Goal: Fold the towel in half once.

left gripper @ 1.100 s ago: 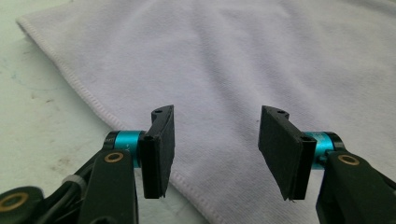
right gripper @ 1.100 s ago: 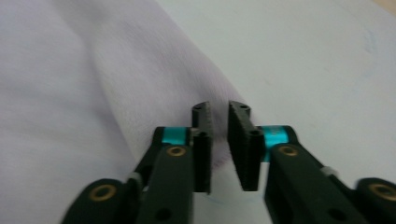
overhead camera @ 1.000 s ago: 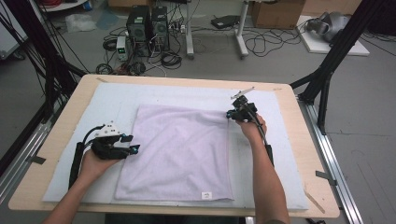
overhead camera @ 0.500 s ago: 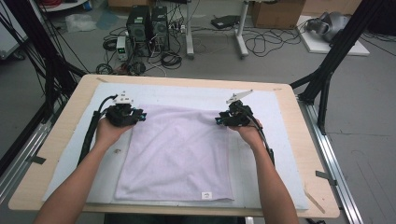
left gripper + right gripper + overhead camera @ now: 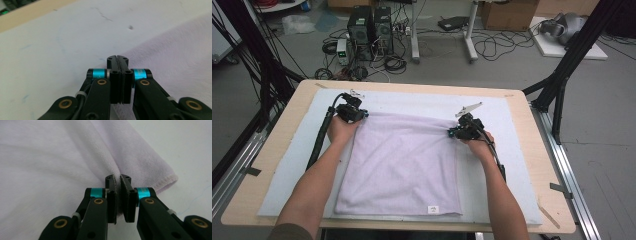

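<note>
A pale lilac towel (image 5: 402, 165) lies flat on a white mat (image 5: 507, 115), with a small label at its near edge. At the far left corner my left gripper (image 5: 363, 115) has just closed. In the left gripper view its jaws (image 5: 117, 58) are pressed together right on the towel's edge (image 5: 175, 55), with hardly any cloth showing between them. My right gripper (image 5: 452, 133) sits at the far right corner and has also just closed. In the right gripper view it (image 5: 117, 177) pinches a raised fold of the towel (image 5: 50, 157) close to the hemmed corner.
The mat covers most of a wooden table (image 5: 287, 115). Bare mat runs along the far edge and down both sides of the towel. Black frame posts (image 5: 562, 85) stand at the table's sides. Computers and cables lie on the floor beyond.
My left hand has travelled from the towel's left side up to its far left corner. The right hand shifted slightly onto the far right corner. Both pairs of jaws have closed.
</note>
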